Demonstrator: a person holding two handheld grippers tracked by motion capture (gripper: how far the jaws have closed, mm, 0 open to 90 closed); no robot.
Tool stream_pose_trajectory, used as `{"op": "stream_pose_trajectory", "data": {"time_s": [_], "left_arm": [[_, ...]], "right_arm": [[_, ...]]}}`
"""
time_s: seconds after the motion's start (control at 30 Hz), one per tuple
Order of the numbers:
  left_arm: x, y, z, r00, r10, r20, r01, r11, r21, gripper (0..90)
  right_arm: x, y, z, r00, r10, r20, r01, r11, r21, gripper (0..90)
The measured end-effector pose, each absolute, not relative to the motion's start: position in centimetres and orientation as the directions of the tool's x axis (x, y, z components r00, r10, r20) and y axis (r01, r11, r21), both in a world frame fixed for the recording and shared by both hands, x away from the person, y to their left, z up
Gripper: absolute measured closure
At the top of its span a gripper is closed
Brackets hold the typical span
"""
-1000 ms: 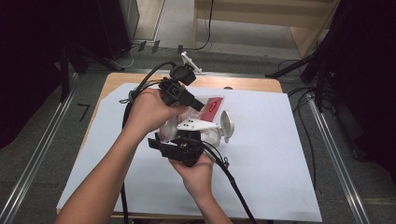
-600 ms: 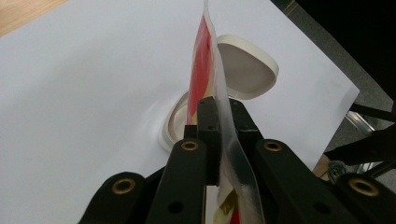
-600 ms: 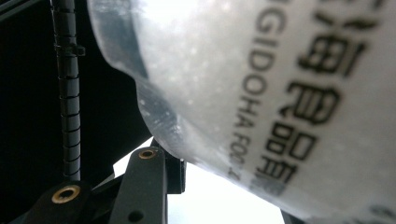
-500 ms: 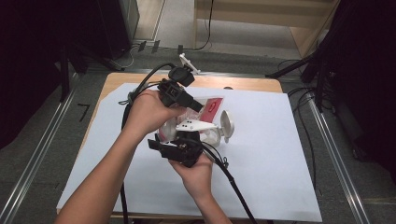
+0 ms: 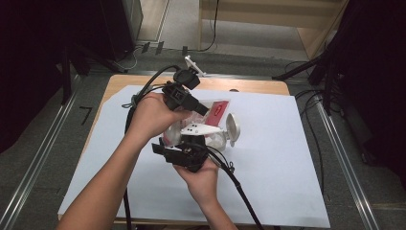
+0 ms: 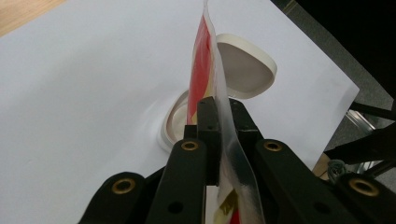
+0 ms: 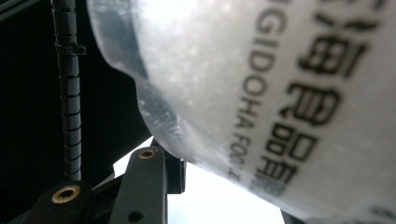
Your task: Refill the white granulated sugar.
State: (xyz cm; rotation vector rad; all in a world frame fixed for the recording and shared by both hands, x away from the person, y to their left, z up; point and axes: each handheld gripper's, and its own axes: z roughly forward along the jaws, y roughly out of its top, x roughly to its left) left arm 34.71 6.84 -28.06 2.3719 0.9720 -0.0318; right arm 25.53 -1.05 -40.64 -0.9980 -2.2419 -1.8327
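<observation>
My left gripper (image 5: 203,111) reaches in from above, its jaws shut on the edge of a clear plastic bag with red print (image 5: 218,108). In the left gripper view the bag (image 6: 205,60) stands upright between the pads of that gripper (image 6: 219,121). Just beyond the bag sits an open white-rimmed jar (image 6: 175,121) with its hinged lid (image 6: 243,70) flipped back. My right gripper (image 5: 206,140) comes from below and is shut on the translucent jar (image 5: 218,140). The jar's printed wall (image 7: 261,84) lies close against the right gripper (image 7: 224,186). The bag hangs right above the jar's mouth.
A large white sheet (image 5: 287,158) covers the wooden table (image 5: 119,81). Black cables (image 5: 143,88) trail from both grippers. A small white bracket (image 5: 195,65) lies at the table's far edge. Metal rails (image 5: 344,158) run along both sides.
</observation>
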Motion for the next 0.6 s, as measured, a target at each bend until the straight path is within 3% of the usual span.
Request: {"op": "stream_pose_trajectory", "data": {"time_s": [0.6], "left_arm": [[34.68,6.51,-28.19,0.736,0.633,-0.239,0.655,-0.577,0.489,86.8]], "right_arm": [[25.30,-1.33,-40.69,-0.781,0.435,0.449,0.527,0.072,0.847,63.8]]}}
